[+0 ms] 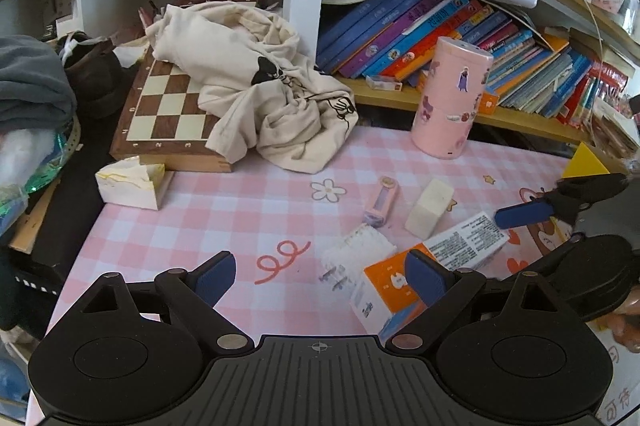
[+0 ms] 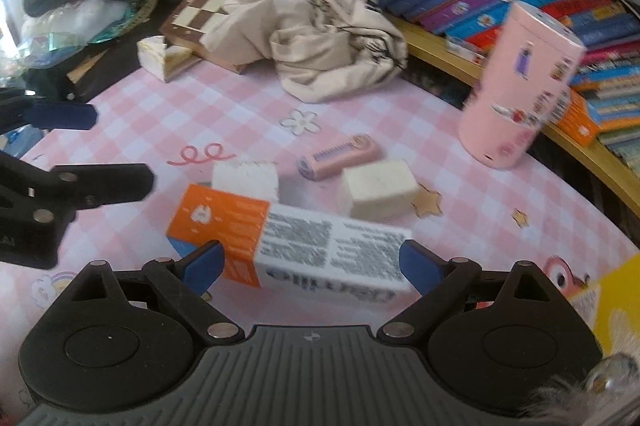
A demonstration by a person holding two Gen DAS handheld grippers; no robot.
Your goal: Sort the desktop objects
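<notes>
Orange-and-white box (image 2: 296,242) between wide-apart fingers of right gripper (image 2: 310,266).

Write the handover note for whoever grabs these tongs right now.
Left tongs: open, empty, hovering over the pink checked mat.
Right tongs: open, straddling the orange-and-white box, not visibly clamped.
Still loose on the mat: white foam block, textured white block, pink oblong gadget, pink sticker canister standing upright by the bookshelf.
Done: nothing visibly sorted.
Left: grasp the box, then clear the small items.
</notes>
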